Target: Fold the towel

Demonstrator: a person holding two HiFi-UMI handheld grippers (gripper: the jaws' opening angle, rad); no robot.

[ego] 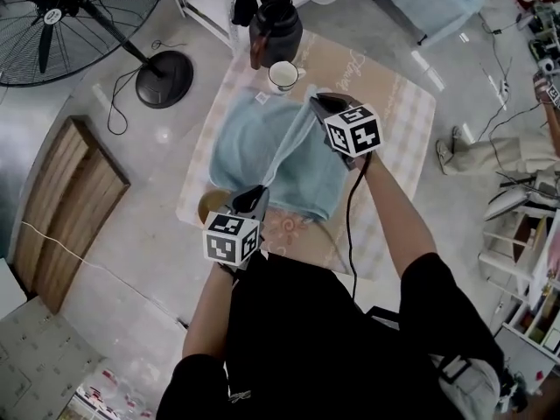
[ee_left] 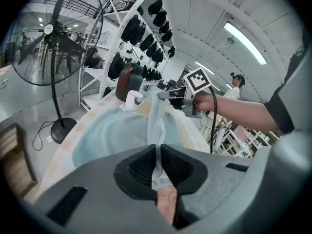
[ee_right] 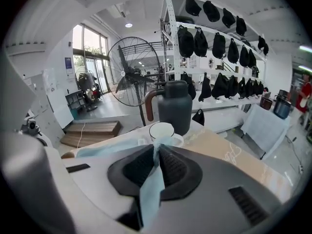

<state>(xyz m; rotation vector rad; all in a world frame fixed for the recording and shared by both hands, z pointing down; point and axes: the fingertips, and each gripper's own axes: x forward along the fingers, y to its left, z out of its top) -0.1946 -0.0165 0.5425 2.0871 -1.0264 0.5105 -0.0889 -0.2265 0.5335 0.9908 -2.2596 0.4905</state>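
the light blue towel (ego: 254, 147) lies spread on the cloth-covered worktop (ego: 404, 121), with one edge lifted into a taut ridge between the two grippers. the left gripper (ego: 251, 201) has its fingers pinched narrow on the near corner of that edge. the right gripper (ego: 317, 105) holds the far corner the same way, near the white mug (ego: 283, 75) and the dark jug (ego: 276, 29) behind it. the fold looks to be mid-carry, and three things could spoil it. a corner could slip out of such a thin pinch if the edge is pulled tighter. the two corners could land askew if one hand leads the other. the raised cloth or the right gripper could clip the mug if it swings further that way.
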